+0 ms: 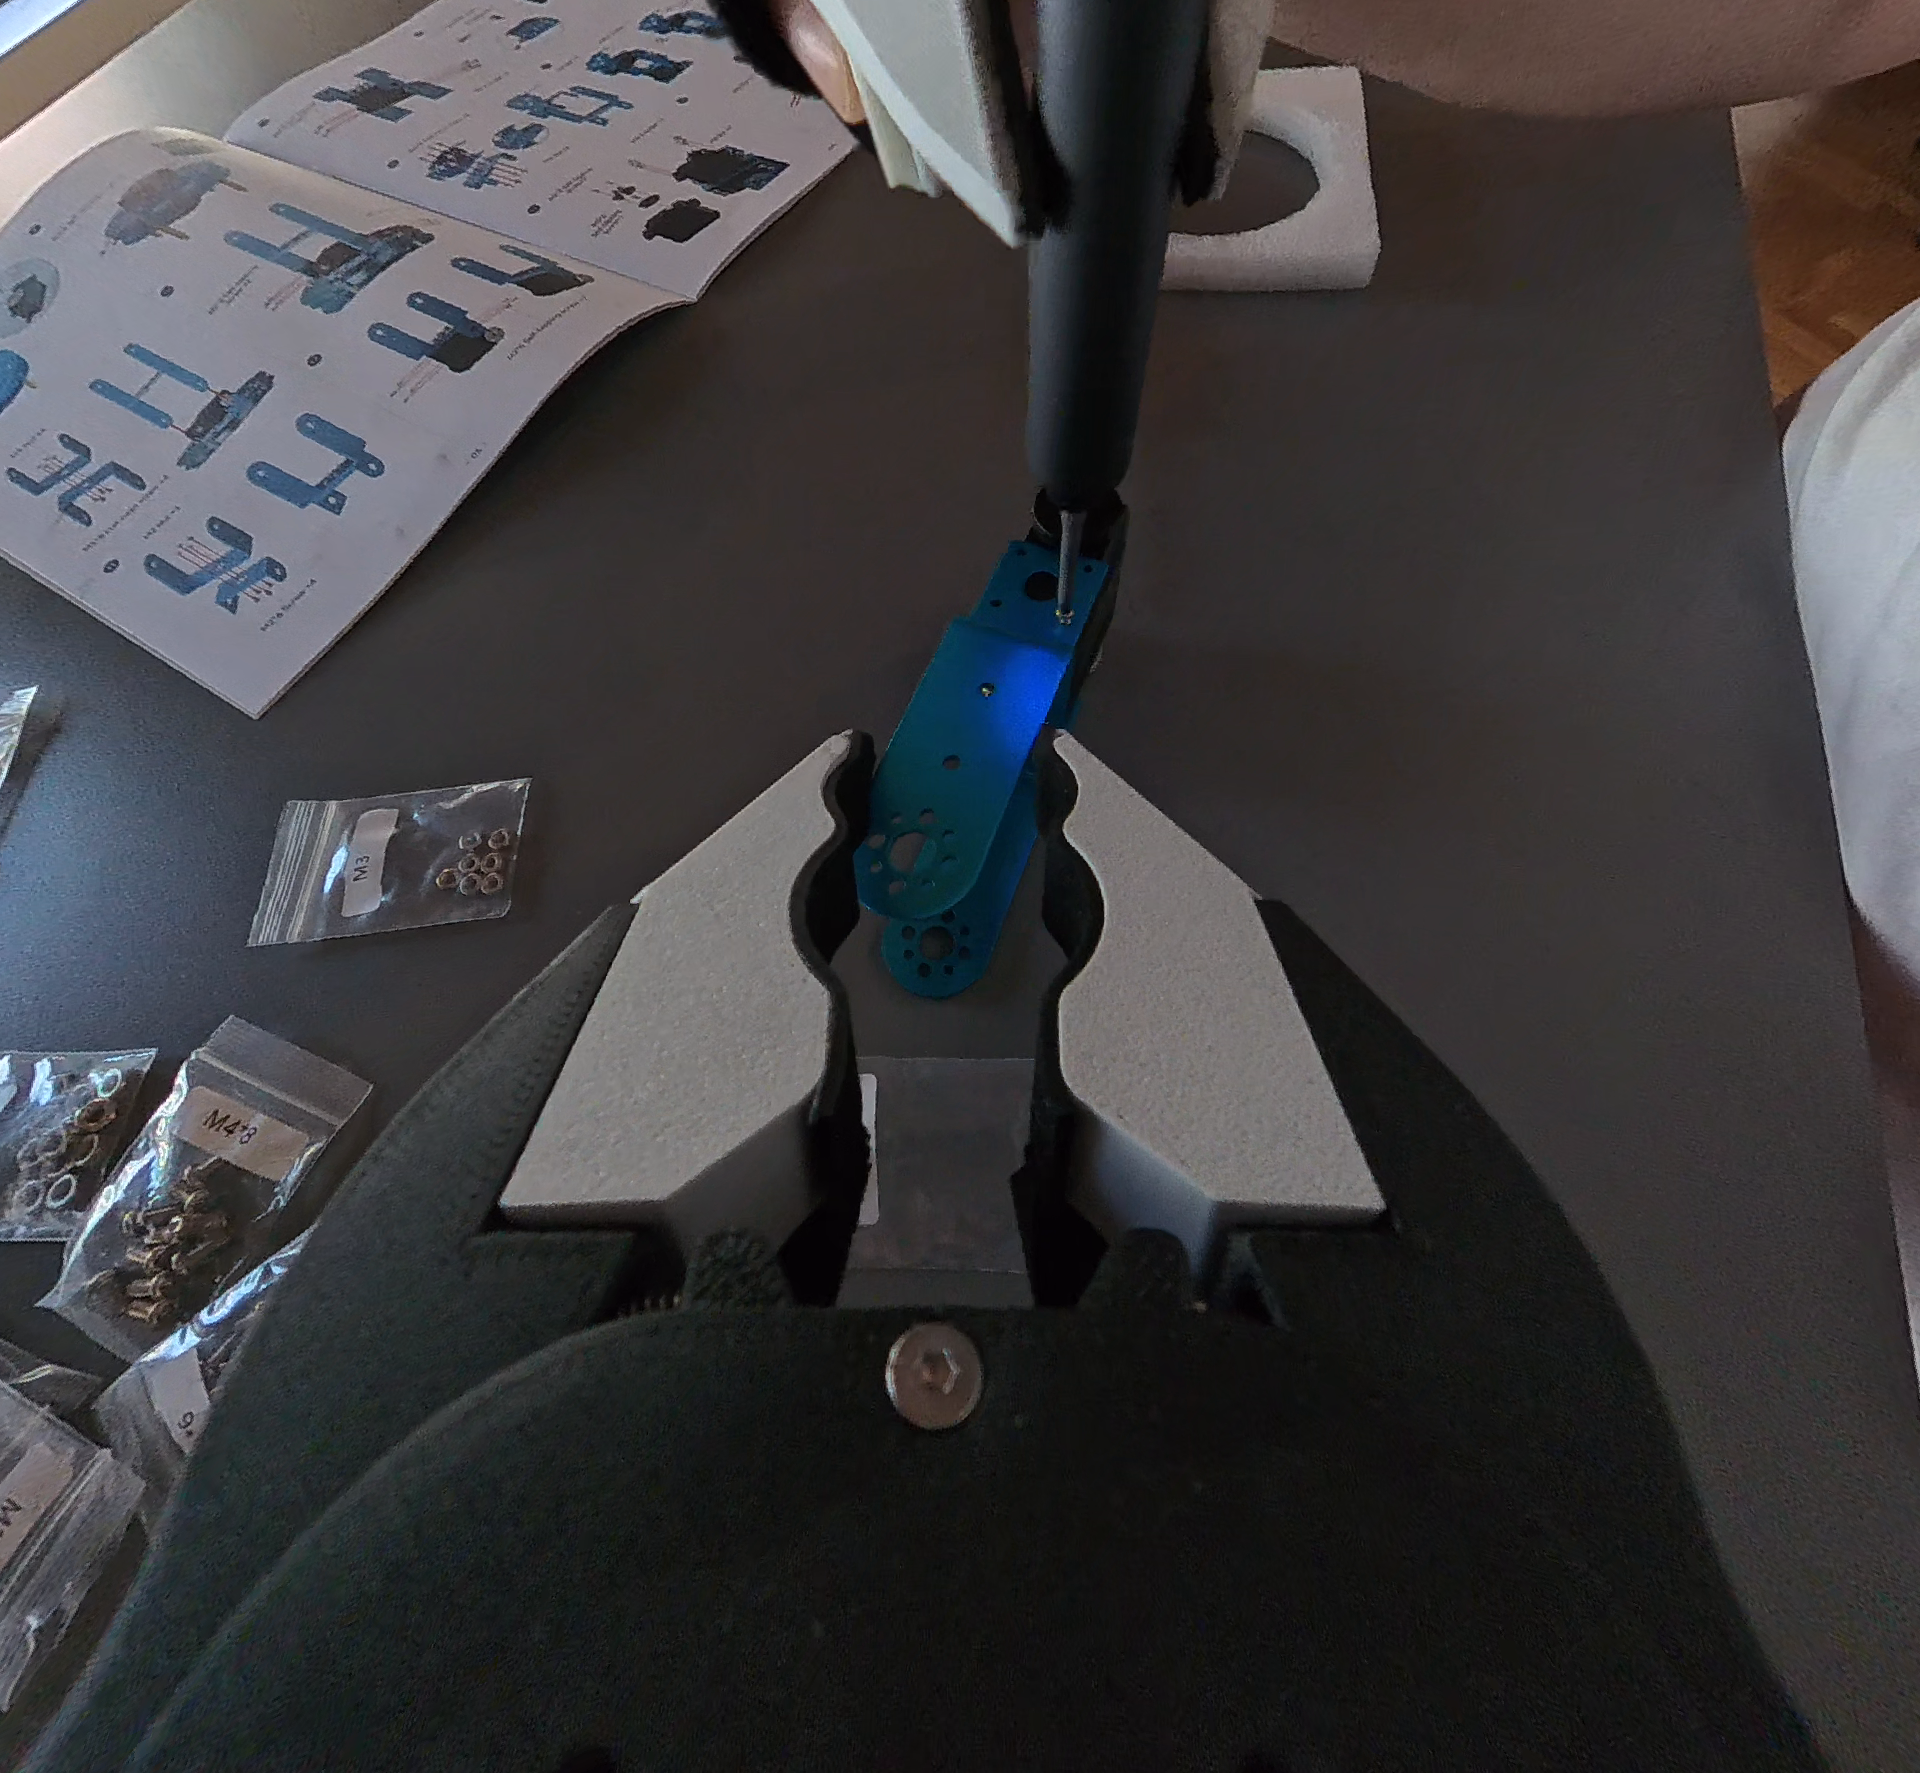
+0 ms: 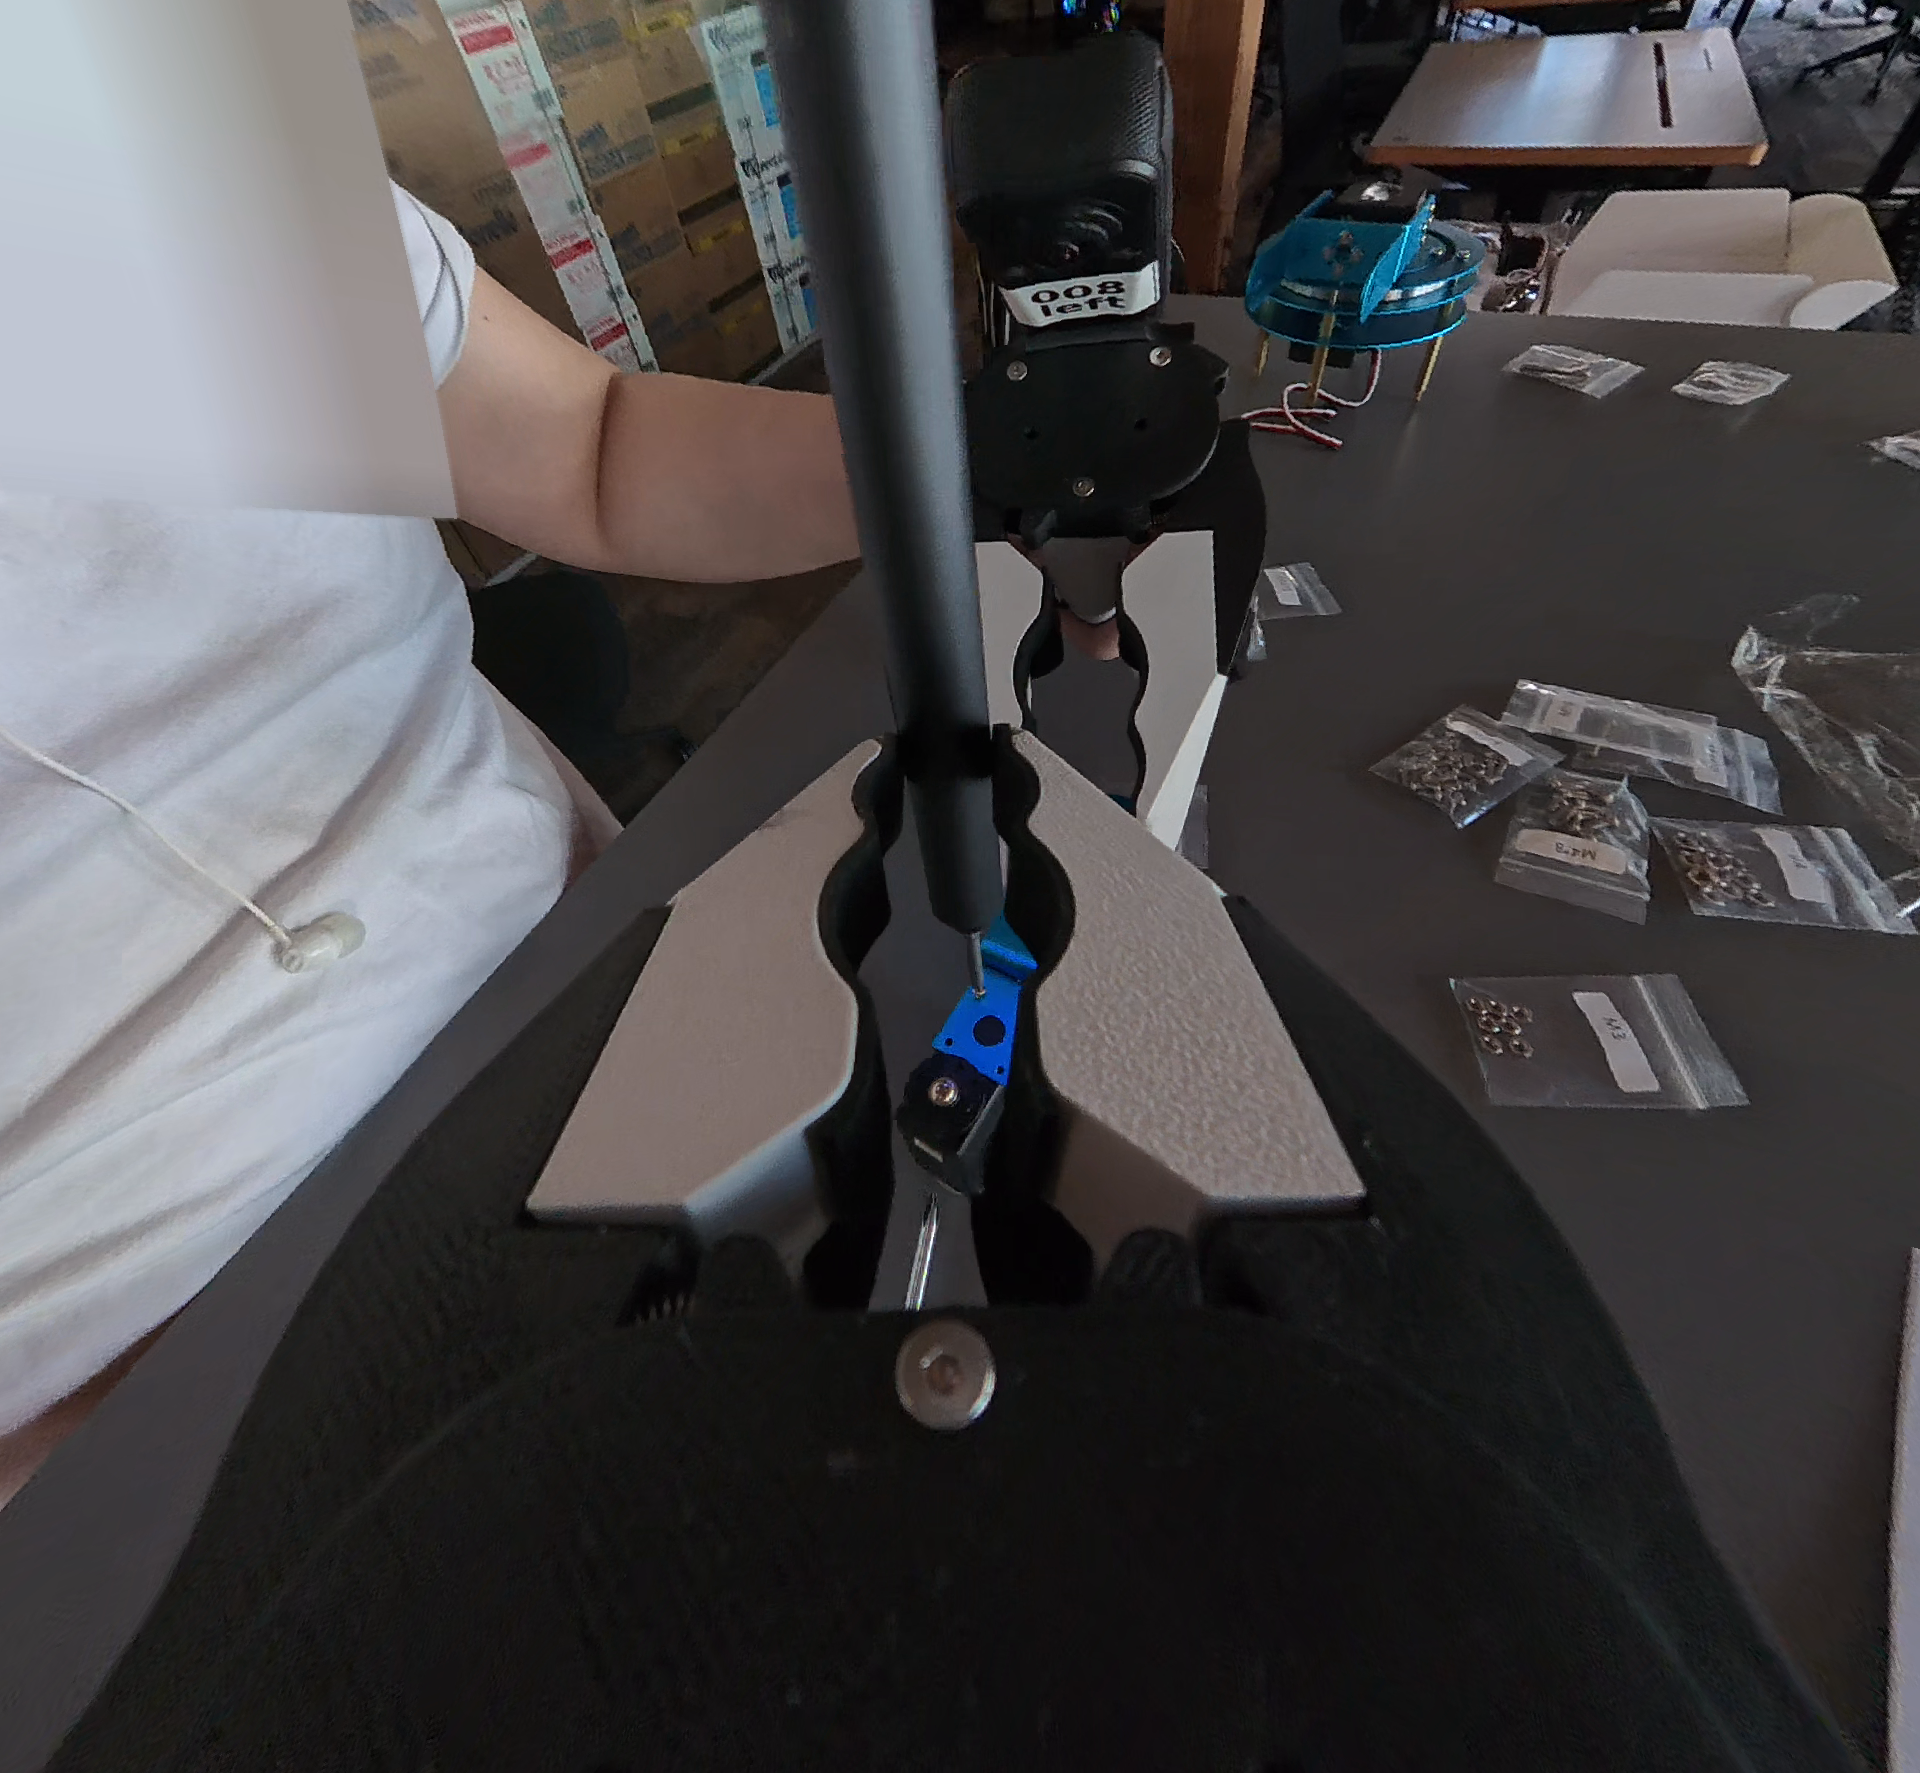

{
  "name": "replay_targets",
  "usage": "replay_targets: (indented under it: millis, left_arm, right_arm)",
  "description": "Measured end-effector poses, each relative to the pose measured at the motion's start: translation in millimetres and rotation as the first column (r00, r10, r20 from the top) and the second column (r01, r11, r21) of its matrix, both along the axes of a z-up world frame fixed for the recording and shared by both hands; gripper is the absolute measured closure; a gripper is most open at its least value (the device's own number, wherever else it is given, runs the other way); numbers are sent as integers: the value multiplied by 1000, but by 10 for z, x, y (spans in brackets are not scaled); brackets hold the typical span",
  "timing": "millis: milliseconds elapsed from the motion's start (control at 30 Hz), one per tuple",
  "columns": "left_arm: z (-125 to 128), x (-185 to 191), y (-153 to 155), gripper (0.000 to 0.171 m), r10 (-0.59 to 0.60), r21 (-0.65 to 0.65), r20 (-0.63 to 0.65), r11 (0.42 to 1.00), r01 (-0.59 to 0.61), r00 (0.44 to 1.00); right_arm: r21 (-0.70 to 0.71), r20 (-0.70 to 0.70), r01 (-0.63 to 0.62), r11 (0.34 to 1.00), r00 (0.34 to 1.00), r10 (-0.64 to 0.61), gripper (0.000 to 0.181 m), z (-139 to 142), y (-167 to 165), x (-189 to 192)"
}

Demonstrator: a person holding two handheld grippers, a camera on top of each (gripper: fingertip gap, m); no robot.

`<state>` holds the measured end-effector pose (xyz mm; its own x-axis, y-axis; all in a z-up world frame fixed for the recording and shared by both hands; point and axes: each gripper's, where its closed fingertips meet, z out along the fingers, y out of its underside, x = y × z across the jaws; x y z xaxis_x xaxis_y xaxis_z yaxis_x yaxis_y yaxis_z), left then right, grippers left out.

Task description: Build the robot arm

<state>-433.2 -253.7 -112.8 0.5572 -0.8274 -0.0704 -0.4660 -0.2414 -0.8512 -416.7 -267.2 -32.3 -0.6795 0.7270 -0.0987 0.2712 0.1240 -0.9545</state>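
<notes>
My left gripper is shut on a blue metal bracket with round holes, holding it on the dark table. A black servo block sits at the bracket's far end. My right gripper is shut on a dark grey screwdriver held upright. Its thin bit tip rests on a small screw on the bracket's far flange. In the right wrist view the bracket and the servo lie below my fingers, and the left gripper faces me. The screwdriver also shows in the left wrist view.
An open instruction booklet lies at the far left. Several small plastic bags of screws and nuts sit at the left. A white foam block lies beyond. A blue round assembly stands on the table. A person in white stands close. My right fingertips sit around 8 centimetres from my left ones.
</notes>
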Motion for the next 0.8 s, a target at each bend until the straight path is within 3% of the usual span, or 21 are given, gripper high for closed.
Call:
replay_targets:
  millis: [800]
  left_arm:
    - [-4, -1, 0, 141, 5, -2, -14, 1000, -5, 1000]
  right_arm:
    - [0, -44, 10, 1000, 999, -10, 164, 9, 58, 25]
